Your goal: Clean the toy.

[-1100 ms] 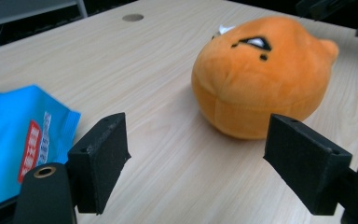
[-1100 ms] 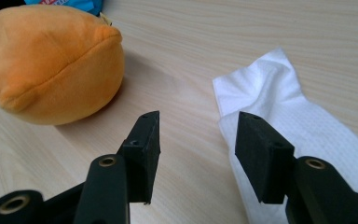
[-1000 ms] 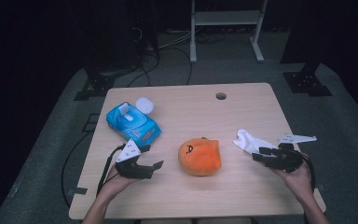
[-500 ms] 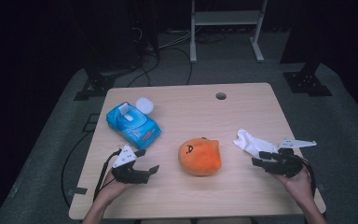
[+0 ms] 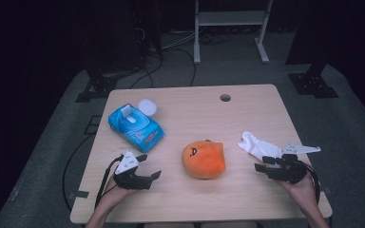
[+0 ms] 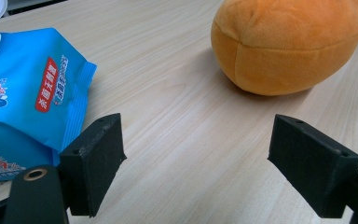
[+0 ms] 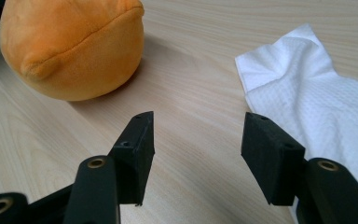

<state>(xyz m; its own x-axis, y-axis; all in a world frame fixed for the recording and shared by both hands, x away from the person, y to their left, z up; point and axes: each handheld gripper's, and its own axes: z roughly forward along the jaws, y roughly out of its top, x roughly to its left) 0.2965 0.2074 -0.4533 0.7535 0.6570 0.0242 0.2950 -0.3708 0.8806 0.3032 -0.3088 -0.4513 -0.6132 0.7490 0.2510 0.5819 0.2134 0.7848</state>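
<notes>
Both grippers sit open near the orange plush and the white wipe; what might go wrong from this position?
1. The right gripper, whose jaws have just been opening with nothing between them, sits beside the white wipe. The wipe lies flat on the table, so a pinch could slide off or only bunch it.
2. The round orange plush may roll or squirm aside if nudged.
3. The left gripper, open and empty, is close to the blue wipes pack and could push it.

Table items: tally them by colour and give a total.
Orange: 1, the plush
Blue: 1, the wipes pack
White: 2, the cloth and the lid
Total: 4
</notes>
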